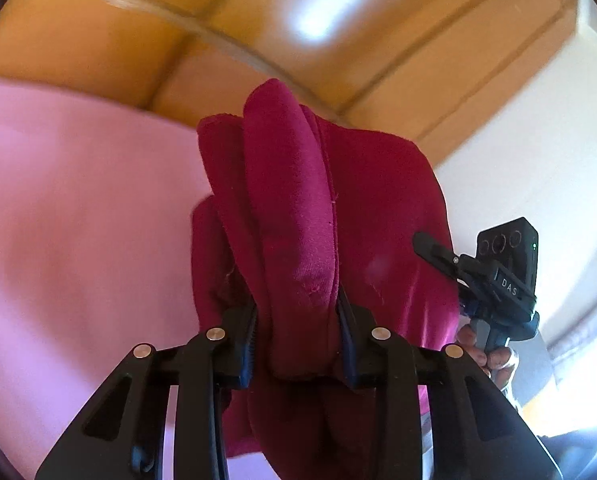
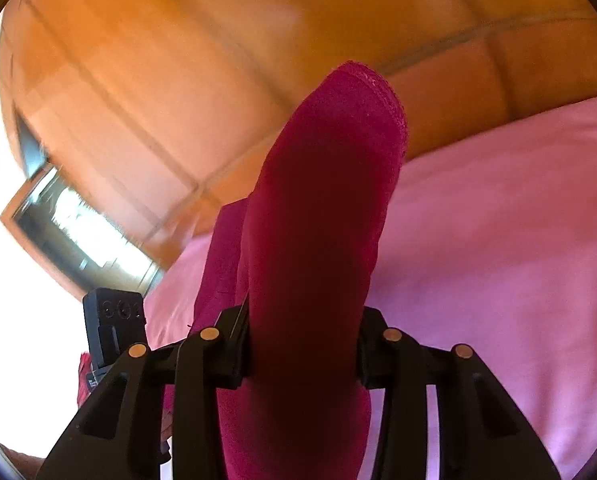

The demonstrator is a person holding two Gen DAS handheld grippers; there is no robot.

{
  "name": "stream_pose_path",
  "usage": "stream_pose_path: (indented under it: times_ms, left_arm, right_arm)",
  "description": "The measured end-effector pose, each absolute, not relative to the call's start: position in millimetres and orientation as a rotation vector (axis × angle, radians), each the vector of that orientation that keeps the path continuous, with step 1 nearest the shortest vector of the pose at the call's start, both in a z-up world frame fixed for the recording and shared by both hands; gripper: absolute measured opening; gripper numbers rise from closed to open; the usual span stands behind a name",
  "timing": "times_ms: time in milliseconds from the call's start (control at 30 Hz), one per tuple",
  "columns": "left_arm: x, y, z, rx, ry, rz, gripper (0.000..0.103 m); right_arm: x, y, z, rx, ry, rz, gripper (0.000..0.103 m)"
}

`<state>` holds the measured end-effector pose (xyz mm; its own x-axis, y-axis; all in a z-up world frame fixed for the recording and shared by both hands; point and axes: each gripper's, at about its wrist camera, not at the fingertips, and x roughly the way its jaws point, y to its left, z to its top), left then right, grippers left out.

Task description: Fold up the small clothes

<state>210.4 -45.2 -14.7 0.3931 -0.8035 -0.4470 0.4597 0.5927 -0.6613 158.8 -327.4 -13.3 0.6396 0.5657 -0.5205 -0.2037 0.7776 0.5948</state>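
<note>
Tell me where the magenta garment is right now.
The magenta garment hangs clamped in both tongs, left and right, filling the centre of each wrist view above the pink sheet.

Each wrist camera sits close behind own fingers, tilted up. Both share bunched magenta knit garment [image 1: 298, 220] [image 2: 322, 260], pink bedsheet [image 1: 78, 220] [image 2: 498, 240], orange wooden panelling [image 1: 98, 40] [image 2: 178, 80] (mirrored sides).

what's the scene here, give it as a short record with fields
garment: magenta cloth, bunched and held up
left gripper: shut on cloth
right gripper: shut on cloth
surface: pink sheet behind the cloth
backdrop: orange wooden panels
fold state: cannot tell
</note>
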Motion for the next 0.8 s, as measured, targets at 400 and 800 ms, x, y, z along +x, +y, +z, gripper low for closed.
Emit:
stream_pose_path:
  times_ms: [400,800]
  left_arm:
    - [258,-259,-39,-0.012,0.953,-0.778,0.032]
    - [232,-248,-33,0.039,0.838,-0.635,0.032]
  right_arm:
    - [133,-452,-81,0.498,0.880,0.043,0.046]
    - [87,-355,-40,0.273,0.776,0.070,0.058]
